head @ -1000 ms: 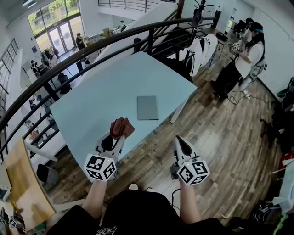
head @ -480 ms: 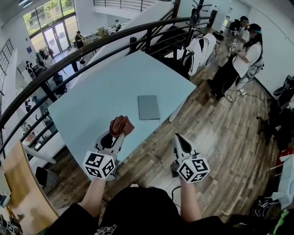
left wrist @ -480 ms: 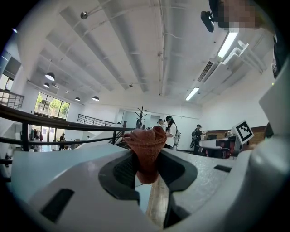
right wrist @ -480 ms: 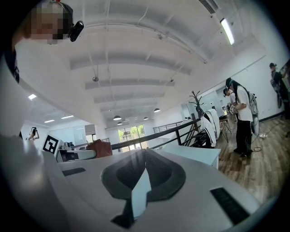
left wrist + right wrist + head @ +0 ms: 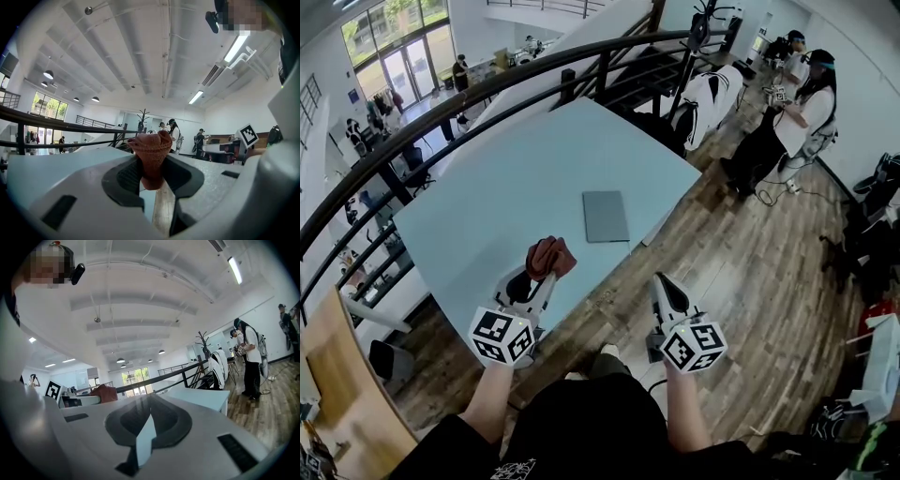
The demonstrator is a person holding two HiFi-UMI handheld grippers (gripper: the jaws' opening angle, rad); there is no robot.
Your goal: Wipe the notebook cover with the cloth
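A grey notebook [image 5: 606,216] lies flat near the right edge of the light blue table [image 5: 506,187]. My left gripper [image 5: 542,265] hovers at the table's near edge, short of the notebook, shut on a bunched reddish-brown cloth [image 5: 548,257]. In the left gripper view the cloth [image 5: 151,154] sticks up between the closed jaws. My right gripper [image 5: 664,286] hangs over the wooden floor to the right of the table, jaws closed with nothing between them [image 5: 149,420]. The notebook does not show in either gripper view.
A black railing [image 5: 441,117] curves round the table's far side, with a stairway behind it. A white jacket [image 5: 712,98] hangs on a chair at the far right corner. A person [image 5: 802,103] stands further right. A wooden desk [image 5: 337,394] sits at lower left.
The head view has shifted slightly, so the table and notebook sit a little higher and to the right. Both grippers keep their places and their hold.
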